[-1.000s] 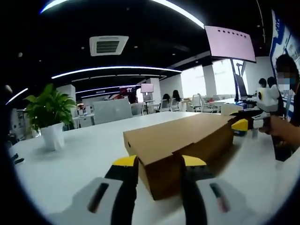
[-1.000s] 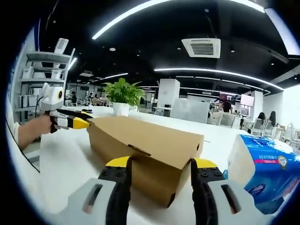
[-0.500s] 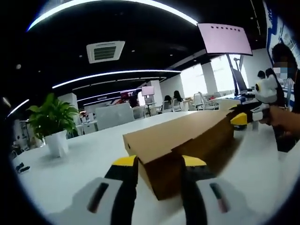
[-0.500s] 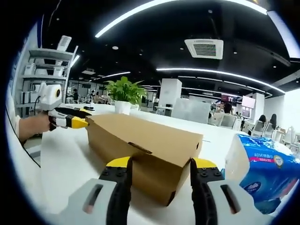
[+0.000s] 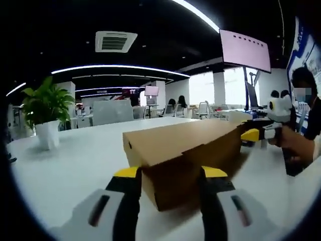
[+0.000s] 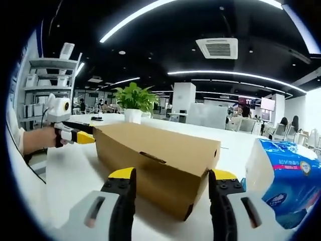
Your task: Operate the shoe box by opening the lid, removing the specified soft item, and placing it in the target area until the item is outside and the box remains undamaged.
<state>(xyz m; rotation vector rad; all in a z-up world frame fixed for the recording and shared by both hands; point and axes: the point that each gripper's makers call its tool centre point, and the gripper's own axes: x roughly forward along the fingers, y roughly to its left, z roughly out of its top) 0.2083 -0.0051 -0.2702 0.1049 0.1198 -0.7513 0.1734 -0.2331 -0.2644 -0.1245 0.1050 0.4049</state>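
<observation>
A long brown cardboard shoe box (image 5: 183, 148) lies on the white table (image 5: 65, 165) with its lid down. My left gripper (image 5: 170, 173) is open, and its yellow-tipped jaws stand on either side of the box's near corner. At the box's far end is my right gripper (image 5: 255, 134), held in a hand. In the right gripper view the same box (image 6: 160, 153) runs away to the left. My right gripper (image 6: 173, 174) is open and straddles its near end. My left gripper (image 6: 76, 136) has its yellow tip against the far corner.
A blue and white soft pack of tissues (image 6: 281, 173) lies on the table just right of the box. A potted plant (image 6: 133, 103) in a white pot stands farther back; it also stands at the left (image 5: 45, 113). A person (image 5: 306, 108) is at the right.
Both views have shifted a little with the hands. The jaws of each gripper now stand slightly wider apart around the box ends. The box has not moved on the table.
</observation>
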